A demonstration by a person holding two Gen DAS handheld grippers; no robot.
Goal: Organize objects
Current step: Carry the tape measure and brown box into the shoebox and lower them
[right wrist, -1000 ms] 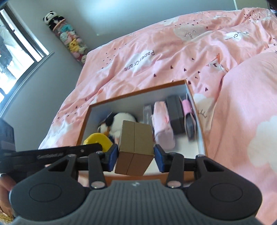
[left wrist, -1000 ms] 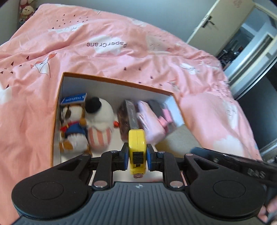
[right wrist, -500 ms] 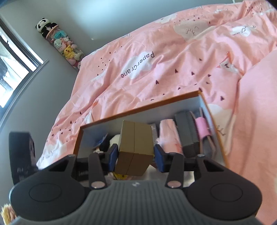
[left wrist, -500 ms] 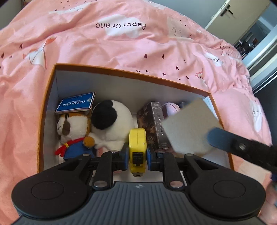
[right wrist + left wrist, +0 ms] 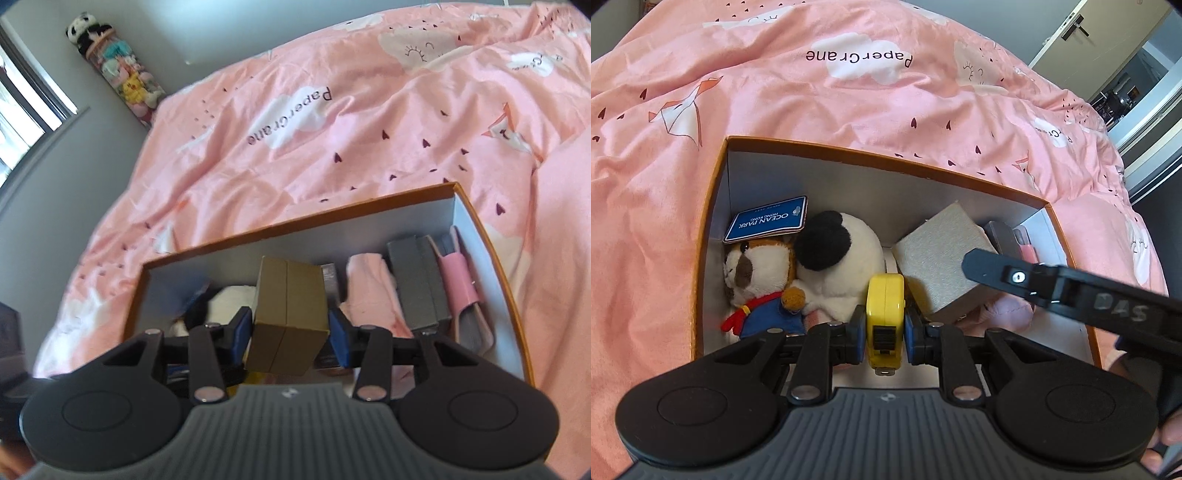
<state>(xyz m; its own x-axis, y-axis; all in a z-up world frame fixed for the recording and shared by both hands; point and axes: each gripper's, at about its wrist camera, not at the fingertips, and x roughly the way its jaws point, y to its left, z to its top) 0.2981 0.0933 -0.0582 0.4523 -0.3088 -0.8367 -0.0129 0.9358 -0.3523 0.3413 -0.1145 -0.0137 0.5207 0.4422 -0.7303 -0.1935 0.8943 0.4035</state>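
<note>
Tape measure (image 5: pixel 885 312), yellow and hard-cased, is clamped between the pads of the left gripper (image 5: pixel 885 328), low over the near edge of the storage box (image 5: pixel 886 157) on the pink duvet (image 5: pixel 849 103). The pads press its flat sides; the grip is narrow and square.

Handling, judged: the case is rigid and fairly dense, with smooth plastic faces that may slip if the pads loosen. Hold it across the flat sides, as now.

Contents from the left wall of the box:
- Blue card (image 5: pixel 767 219), leaning in the far left corner.
- Small plush in a blue outfit (image 5: pixel 757 284), against the left wall.
- Round white plush with a black ear (image 5: pixel 846 258), touching the first.
- Tape measure, just in front of the white plush.
- Cardboard carton (image 5: pixel 288 321), held by the right gripper (image 5: pixel 290 332) at medium width, pads on its two side faces. It hangs tilted above the middle of the box. Judged: light, stiff, edges easily crushed.
- Pink soft bundle (image 5: pixel 369 291), grey case (image 5: pixel 417 280) and pink wallet (image 5: pixel 458 284), packed against the right wall.

Open room: bare floor shows only along the near edge, below the left gripper. The middle gap is narrow, and the two grippers are near each other there. Lowering one item at a time is advisable.
</note>
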